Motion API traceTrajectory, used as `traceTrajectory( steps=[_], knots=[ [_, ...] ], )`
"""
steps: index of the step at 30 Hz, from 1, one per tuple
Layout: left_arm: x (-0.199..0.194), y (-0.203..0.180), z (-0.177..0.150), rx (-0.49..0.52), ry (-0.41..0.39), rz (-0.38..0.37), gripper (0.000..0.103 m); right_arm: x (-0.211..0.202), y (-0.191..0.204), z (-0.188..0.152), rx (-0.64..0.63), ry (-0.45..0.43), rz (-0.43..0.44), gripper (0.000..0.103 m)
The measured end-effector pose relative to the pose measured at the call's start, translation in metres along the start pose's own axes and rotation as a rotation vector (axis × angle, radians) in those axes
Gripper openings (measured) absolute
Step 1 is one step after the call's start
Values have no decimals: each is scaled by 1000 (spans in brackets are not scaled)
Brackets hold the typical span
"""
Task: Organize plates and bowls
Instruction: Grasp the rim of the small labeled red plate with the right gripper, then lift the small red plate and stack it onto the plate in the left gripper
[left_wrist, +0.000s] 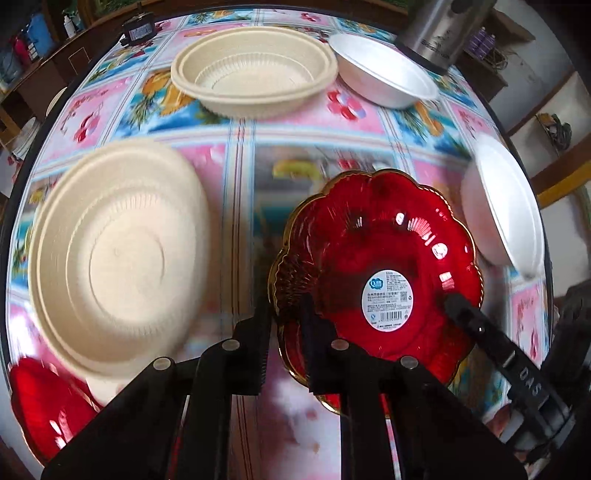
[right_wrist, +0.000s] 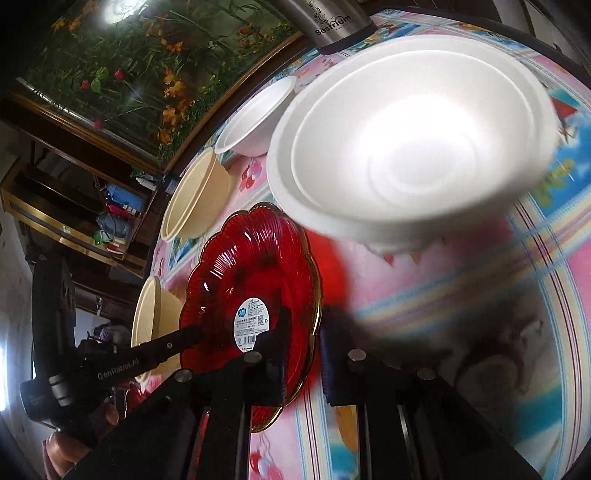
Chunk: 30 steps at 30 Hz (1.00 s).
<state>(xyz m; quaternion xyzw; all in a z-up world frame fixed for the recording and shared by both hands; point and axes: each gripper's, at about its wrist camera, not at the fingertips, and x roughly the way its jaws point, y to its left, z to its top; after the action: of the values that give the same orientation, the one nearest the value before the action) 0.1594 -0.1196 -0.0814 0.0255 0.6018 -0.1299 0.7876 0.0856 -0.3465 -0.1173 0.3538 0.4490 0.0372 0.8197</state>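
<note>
1. Left hand-held gripper (left_wrist: 286, 325), bottom centre of the left wrist view: jaws closed on the scalloped left rim of the red plate (left_wrist: 384, 269). One finger sits outside the gold edge, the other inside.
2. The red plate fills the lower right of that view. A white barcode label (left_wrist: 388, 301) sits near its middle.
3. Right hand-held gripper (right_wrist: 304, 332), bottom centre of the right wrist view: jaws clamped on the opposite rim of the same red plate (right_wrist: 255, 295), which stands tilted, lower centre-left of the frame. Seen from the left wrist camera, its finger (left_wrist: 465, 314) rests on the plate's right side.
4. Cream bowl (left_wrist: 114, 258) lies left of the left hand-held gripper, blurred; a second cream bowl (left_wrist: 255, 72) sits at upper centre of the frame.
5. White bowl (right_wrist: 410, 140) fills the upper right of the right wrist view, just beyond the red plate; a smaller white bowl (right_wrist: 258, 118) lies further back.
6. Another red piece (left_wrist: 48, 410) shows at the lower left corner of the left wrist view.
7. Worktop (left_wrist: 240, 206) wears a pink and blue patterned cloth. A steel flask (right_wrist: 328, 22) stands at its far edge.
</note>
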Motion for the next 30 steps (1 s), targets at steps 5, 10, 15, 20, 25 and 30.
traceTrajectory(
  steps=[5,10,15,20,25,30],
  knots=[
    [-9,-12,-36,29,-28,-5,13,-17,-6,-18,1,24,-18,11],
    [-18,-26,-69,55,-60,-7,14,-36,-8,-41,-23,25,-62,11],
    [-23,-42,-100,117,-96,7,18,-57,-13,-57,-39,22,-90,11],
    [-32,-47,-120,134,-118,-18,19,-75,-10,-69,-70,-6,-123,11],
    [-65,-35,-131,133,-205,-22,19,-95,7,-78,-120,-33,-115,11],
    [-106,1,-137,78,-312,-10,19,-102,50,-83,-203,-56,-77,11]
  ],
)
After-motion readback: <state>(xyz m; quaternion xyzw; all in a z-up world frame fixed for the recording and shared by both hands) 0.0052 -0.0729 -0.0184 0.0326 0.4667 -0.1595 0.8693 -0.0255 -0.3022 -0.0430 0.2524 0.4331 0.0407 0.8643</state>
